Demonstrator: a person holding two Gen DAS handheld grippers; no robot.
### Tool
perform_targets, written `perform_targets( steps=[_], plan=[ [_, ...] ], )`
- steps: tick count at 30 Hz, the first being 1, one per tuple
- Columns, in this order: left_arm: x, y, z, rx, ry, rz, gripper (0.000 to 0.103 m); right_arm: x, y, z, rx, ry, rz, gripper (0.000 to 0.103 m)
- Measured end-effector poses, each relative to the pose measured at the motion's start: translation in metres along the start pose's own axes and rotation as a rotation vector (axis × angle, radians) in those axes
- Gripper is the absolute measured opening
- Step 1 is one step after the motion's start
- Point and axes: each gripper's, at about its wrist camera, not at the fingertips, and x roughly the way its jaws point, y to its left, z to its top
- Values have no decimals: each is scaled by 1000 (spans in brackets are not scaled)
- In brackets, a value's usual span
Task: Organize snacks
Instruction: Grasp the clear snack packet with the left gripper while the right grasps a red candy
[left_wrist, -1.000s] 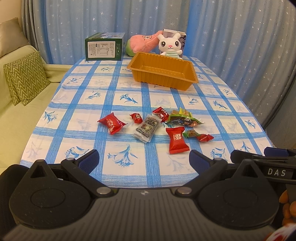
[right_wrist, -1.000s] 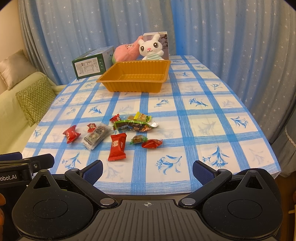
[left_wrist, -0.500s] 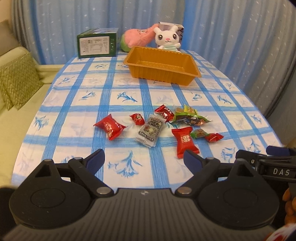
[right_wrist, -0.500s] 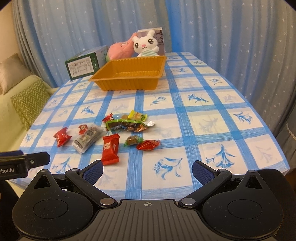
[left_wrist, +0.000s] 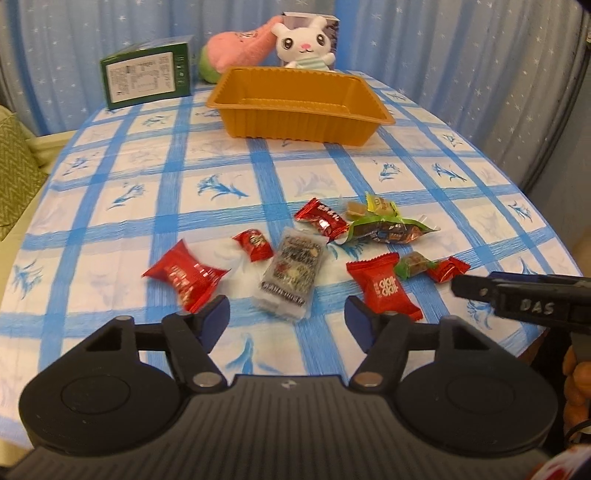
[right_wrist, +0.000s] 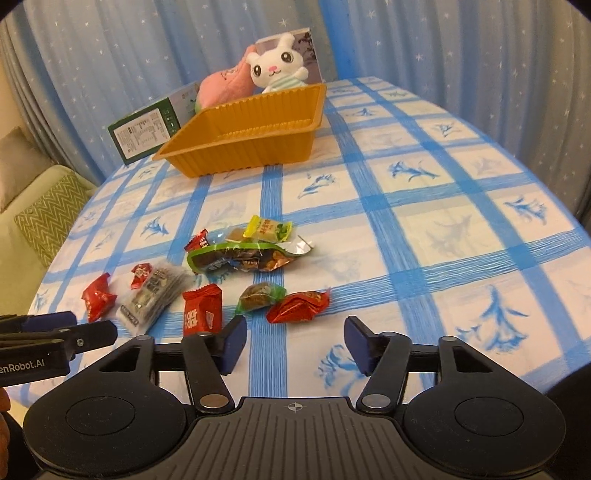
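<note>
- Left tool (left_wrist: 286, 319): jaws half-wide and closing, nothing gripped, above the clear-wrapped snack (left_wrist: 293, 269).
- Right tool (right_wrist: 294, 341): jaws half-wide and closing, empty, near the red candy (right_wrist: 298, 305).
- Snacks lay scattered mid-tabletop (left_wrist: 147, 206); the orange tray (left_wrist: 299, 107) stood empty behind them.

Behind my table with its blue-checked cloth (left_wrist: 155, 206) I see star-dotted blue curtains (right_wrist: 147, 55), and a pale green sofa (right_wrist: 22, 192) with zigzag cushion (right_wrist: 48, 218) left.
</note>
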Motion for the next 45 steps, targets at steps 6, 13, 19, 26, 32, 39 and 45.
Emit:
perform_targets(
  steps=[6, 13, 19, 26, 32, 39, 45],
  plan=[
    [22, -1, 10, 28, 6, -11, 60, 23, 2, 2, -56, 3, -49, 59],
    [40, -5, 17, 69, 3, -37, 60, 39, 4, 4, -140, -4, -73, 59],
    [50, -4, 16, 77, 8, -51, 60, 46, 8, 3, -246, -20, -116, 59],
    [56, -5, 16, 76, 8, -59, 60, 50, 16, 1, -329, -50, -135, 59],
    [57, -7, 18, 87, 3, -68, 60, 49, 15, 1, -311, -42, -110, 42],
    [62, -8, 20, 115, 6, -58, 54, 45, 14, 0, -294, -43, -108, 22],
    [71, -6, 20, 141, 35, -32, 37, 42, 13, 0, -287, -56, -110, 22]
  ],
)
